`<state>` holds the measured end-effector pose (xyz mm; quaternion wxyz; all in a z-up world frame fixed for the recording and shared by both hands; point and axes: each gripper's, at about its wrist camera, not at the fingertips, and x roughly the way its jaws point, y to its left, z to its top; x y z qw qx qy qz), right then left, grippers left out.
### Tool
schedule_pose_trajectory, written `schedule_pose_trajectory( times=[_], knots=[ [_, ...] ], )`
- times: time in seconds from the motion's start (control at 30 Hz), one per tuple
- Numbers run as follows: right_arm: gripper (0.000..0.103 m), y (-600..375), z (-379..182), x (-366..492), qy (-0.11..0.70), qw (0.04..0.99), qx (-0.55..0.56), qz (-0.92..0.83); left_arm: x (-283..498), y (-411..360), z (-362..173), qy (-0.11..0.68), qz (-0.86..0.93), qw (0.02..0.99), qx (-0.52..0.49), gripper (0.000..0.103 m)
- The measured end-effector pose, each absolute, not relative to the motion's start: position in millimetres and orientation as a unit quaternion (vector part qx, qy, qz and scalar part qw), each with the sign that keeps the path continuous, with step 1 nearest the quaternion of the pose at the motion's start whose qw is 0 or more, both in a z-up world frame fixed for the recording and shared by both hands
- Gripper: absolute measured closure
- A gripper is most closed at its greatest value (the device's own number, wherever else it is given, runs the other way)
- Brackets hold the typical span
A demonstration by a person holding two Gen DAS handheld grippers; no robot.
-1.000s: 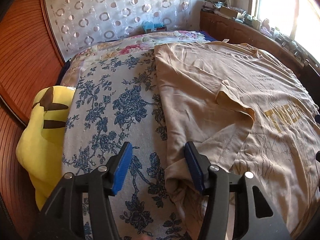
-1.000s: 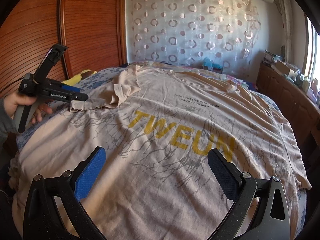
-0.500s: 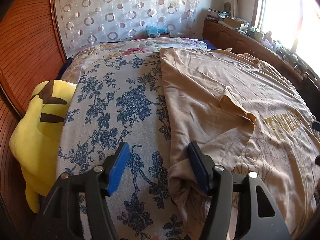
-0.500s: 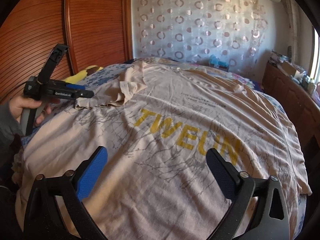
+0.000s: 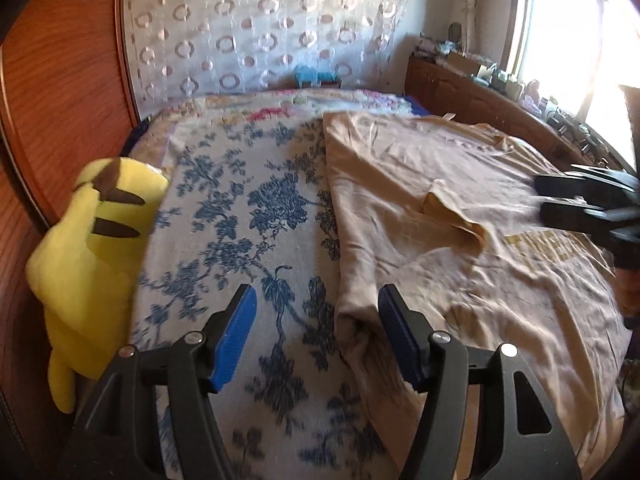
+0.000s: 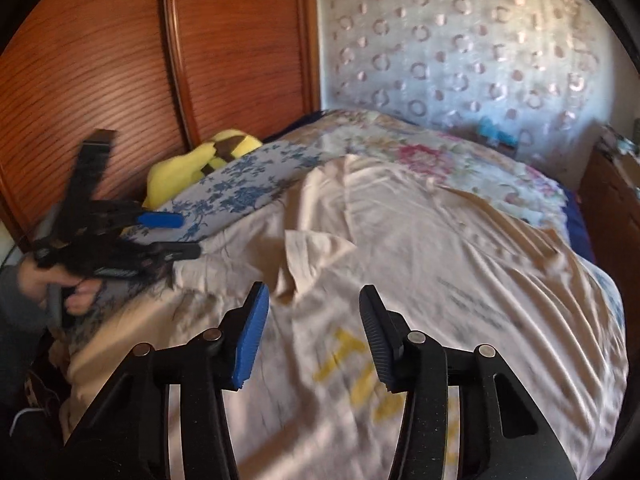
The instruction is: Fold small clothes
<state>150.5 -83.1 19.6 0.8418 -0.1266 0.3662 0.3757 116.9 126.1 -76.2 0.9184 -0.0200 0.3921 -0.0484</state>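
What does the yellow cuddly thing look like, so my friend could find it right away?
Look at the bed with its blue-flowered cover. At its edge beside the wooden wall panels lies the plush toy. It alone is bright yellow with dark brown marks; the beige T-shirt nearby is flat.

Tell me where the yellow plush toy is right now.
The yellow plush toy sits at the left edge of the left wrist view, wedged between the blue floral bedspread and the wooden wardrobe, well clear of the beige T-shirt.

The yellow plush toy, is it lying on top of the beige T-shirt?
No, the yellow plush toy sits at the bed's edge, apart from the beige T-shirt.
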Motion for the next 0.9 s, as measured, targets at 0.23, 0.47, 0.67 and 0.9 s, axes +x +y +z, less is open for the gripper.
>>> schedule_pose_trajectory(
  times=[0.23,0.47,0.67,0.9],
  knots=[
    [0.055,-30,-16,181,0.406,0.818,-0.156,0.376,80,117,-65,0.368,-0.071,0.927,-0.025,0.040],
    [0.097,-25,-31,190,0.409,0.821,-0.182,0.353,74,99,-67,0.368,-0.090,0.925,-0.018,0.049],
    [0.100,-63,-12,190,0.395,0.854,-0.126,0.313,78,82,-73,0.377,-0.112,0.919,-0.019,0.055],
    [0.096,-82,-10,192,0.395,0.867,-0.122,0.277,95,69,-84,0.400,-0.112,0.909,-0.006,0.065]
  ],
)
